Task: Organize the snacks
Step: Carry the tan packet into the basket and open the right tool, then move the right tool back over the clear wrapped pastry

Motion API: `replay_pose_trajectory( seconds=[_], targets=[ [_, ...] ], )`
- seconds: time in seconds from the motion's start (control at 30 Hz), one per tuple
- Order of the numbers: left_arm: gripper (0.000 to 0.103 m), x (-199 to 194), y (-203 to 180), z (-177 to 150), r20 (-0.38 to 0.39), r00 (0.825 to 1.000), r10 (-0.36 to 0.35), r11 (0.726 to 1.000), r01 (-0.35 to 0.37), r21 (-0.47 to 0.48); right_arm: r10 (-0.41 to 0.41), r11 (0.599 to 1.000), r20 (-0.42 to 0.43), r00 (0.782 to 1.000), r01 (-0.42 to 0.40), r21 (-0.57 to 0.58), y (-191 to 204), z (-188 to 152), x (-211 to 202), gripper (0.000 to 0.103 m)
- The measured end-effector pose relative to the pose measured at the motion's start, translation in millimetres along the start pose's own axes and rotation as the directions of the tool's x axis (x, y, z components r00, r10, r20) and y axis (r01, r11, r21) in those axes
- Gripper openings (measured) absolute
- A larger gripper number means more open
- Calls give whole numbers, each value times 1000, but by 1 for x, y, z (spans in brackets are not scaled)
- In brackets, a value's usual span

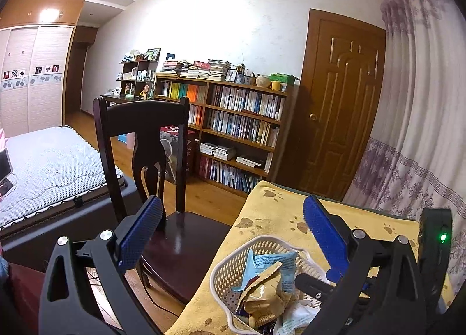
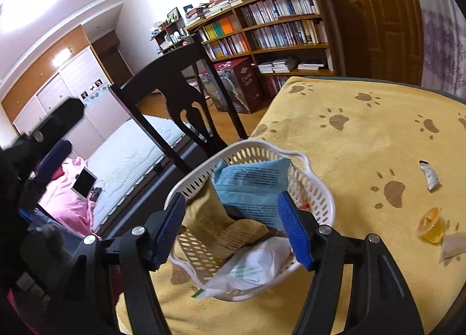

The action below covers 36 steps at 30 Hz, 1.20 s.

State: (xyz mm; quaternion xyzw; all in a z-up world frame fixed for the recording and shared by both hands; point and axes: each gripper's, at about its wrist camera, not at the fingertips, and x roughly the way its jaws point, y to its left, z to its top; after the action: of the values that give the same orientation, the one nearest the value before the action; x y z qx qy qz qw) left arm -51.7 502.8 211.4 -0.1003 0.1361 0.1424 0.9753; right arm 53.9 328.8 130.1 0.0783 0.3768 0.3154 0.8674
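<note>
Both tongs gape empty over the white perforated plastic basket (image 2: pixel 317 189), so the right tongs (image 2: pixel 233 231) sit nearest the small orange jelly cup (image 2: pixel 431 226) at the frame's right edge on the yellow paw-print desk (image 2: pixel 364 137), while the left tongs (image 1: pixel 233 236) point off past the basket.

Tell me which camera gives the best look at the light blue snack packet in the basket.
The right wrist view. There the light blue packet stands propped in the white basket, its printed side facing the camera, just ahead of the open right gripper. The left wrist view shows it low in the frame, partly hidden behind a tan wrapper.
</note>
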Motion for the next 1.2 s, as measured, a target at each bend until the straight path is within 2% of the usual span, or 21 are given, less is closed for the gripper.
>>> replay_pose_trajectory(
  seconds=[0.23,0.43,0.63,0.9,1.2],
  targets=[
    [99,-1,-2,0,2,1000,-6,1000,6,-1,-80,996,-19,997,79,-44,1,-11,9,66],
    [99,-1,-10,-2,-5,1000,-20,1000,20,16,-107,991,7,994,107,-80,3,-20,3,68],
    [100,0,-23,-5,-10,999,-37,998,38,43,-122,990,38,992,124,-62,-8,-23,-12,69],
    [100,-1,-38,-11,-18,998,-58,995,59,77,-164,986,65,984,164,8,-38,-34,-37,69],
    [100,0,-61,-18,-31,996,-82,987,86,136,-237,966,69,969,228,120,-95,-50,-67,69]
  ],
)
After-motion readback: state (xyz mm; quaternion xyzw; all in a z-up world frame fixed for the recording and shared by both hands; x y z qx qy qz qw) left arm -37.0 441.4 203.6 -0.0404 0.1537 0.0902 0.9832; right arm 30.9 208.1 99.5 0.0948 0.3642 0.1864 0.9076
